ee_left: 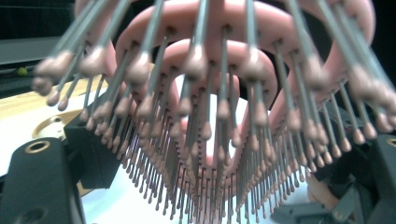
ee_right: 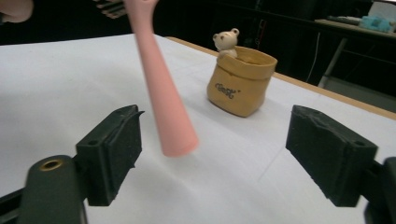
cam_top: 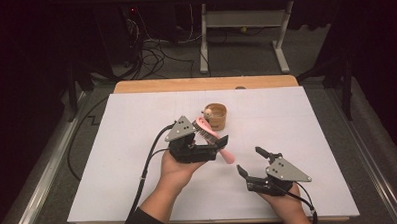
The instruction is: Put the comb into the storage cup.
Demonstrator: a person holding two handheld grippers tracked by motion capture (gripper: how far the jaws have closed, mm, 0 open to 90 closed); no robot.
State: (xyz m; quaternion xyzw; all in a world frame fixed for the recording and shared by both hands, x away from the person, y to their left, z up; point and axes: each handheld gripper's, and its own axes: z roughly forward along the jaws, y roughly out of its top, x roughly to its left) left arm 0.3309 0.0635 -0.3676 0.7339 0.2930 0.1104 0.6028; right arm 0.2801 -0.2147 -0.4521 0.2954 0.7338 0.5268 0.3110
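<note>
A pink hairbrush (cam_top: 206,128) with dark bristles is lifted above the white table cover, and my left gripper (cam_top: 218,143) is shut on it near the base of its head. Its bristles (ee_left: 210,116) face the left gripper view's camera up close. Its handle (ee_right: 161,93) slopes down toward my right gripper (cam_top: 251,161), which stands open low over the cover, at the right front. The handle's tip hangs just ahead of the right gripper (ee_right: 219,158), nearer its left jaw and touching neither. A tan bag-shaped holder (cam_top: 216,116) with a small bear figure (ee_right: 226,41) on its rim stands upright behind the brush.
The white cover (cam_top: 307,123) spans most of the table, with a wooden strip (cam_top: 150,86) showing at the far edge. Beyond it are a desk frame's white legs (cam_top: 203,47) and loose cables (cam_top: 154,56) on the floor. A black cable (cam_top: 148,164) trails from the left gripper.
</note>
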